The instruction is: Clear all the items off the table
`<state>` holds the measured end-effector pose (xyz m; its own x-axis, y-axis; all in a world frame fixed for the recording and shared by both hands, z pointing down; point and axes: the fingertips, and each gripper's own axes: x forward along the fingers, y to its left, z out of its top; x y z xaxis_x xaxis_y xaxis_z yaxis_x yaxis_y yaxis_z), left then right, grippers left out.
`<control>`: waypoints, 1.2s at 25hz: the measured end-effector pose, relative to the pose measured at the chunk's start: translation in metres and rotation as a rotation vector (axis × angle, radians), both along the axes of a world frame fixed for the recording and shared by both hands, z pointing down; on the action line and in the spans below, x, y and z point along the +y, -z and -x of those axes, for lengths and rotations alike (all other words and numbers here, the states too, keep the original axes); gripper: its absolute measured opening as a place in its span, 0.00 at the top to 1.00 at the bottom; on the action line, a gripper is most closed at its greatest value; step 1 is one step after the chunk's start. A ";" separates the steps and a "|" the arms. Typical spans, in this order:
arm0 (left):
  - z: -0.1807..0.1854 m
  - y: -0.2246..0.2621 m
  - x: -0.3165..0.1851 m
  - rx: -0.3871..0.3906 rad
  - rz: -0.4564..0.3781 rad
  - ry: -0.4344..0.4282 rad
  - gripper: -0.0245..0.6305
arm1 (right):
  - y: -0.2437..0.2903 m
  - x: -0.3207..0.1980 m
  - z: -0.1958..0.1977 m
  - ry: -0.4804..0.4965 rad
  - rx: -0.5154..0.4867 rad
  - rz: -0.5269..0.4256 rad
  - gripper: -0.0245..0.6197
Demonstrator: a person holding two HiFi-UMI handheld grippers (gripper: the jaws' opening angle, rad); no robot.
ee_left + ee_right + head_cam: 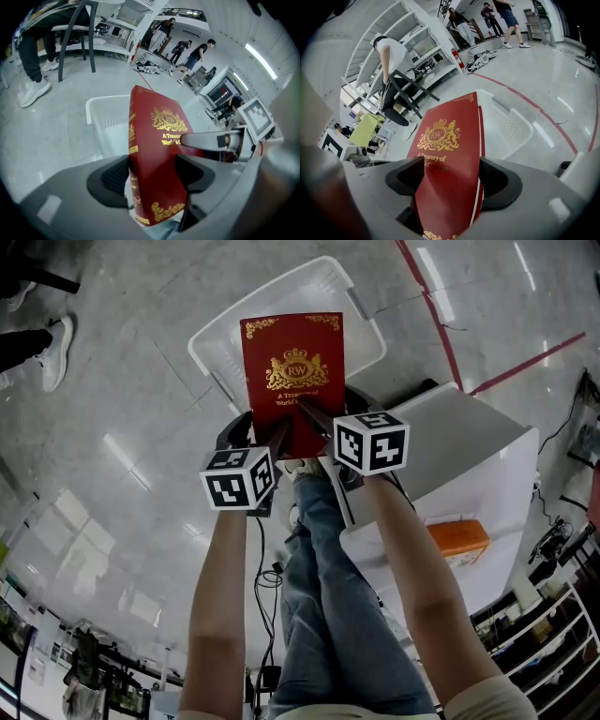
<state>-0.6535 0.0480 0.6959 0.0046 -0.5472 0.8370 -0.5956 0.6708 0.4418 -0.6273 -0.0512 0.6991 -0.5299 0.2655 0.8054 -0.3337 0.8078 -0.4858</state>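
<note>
Left claw (153, 178), right claw (452, 180) clamp book (292, 371) over basket (367, 332)

book (292, 381): smooth red cover, shiny gold print | basket (366, 334): white plastic | floor (122, 427): glossy, polished

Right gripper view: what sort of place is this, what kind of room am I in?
Probably a lab or workshop rather than a home: white shelving racks along the wall, a red tape line across the polished grey floor, and a fire extinguisher beside the shelves.
</note>
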 end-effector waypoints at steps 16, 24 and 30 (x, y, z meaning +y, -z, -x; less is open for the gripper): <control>0.020 0.013 0.006 -0.071 0.000 0.085 0.59 | 0.006 0.003 0.004 0.044 -0.011 -0.031 0.48; 0.010 0.032 0.008 -0.076 -0.013 0.091 0.63 | 0.024 0.006 0.001 0.043 -0.021 -0.046 0.49; 0.008 0.049 0.006 -0.096 -0.022 0.110 0.72 | 0.041 0.005 -0.001 0.031 -0.035 -0.071 0.56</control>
<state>-0.6616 0.0535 0.6468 -0.1358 -0.5582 0.8185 -0.5597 0.7250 0.4015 -0.6262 -0.0459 0.6577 -0.5507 0.2254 0.8037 -0.2916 0.8502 -0.4382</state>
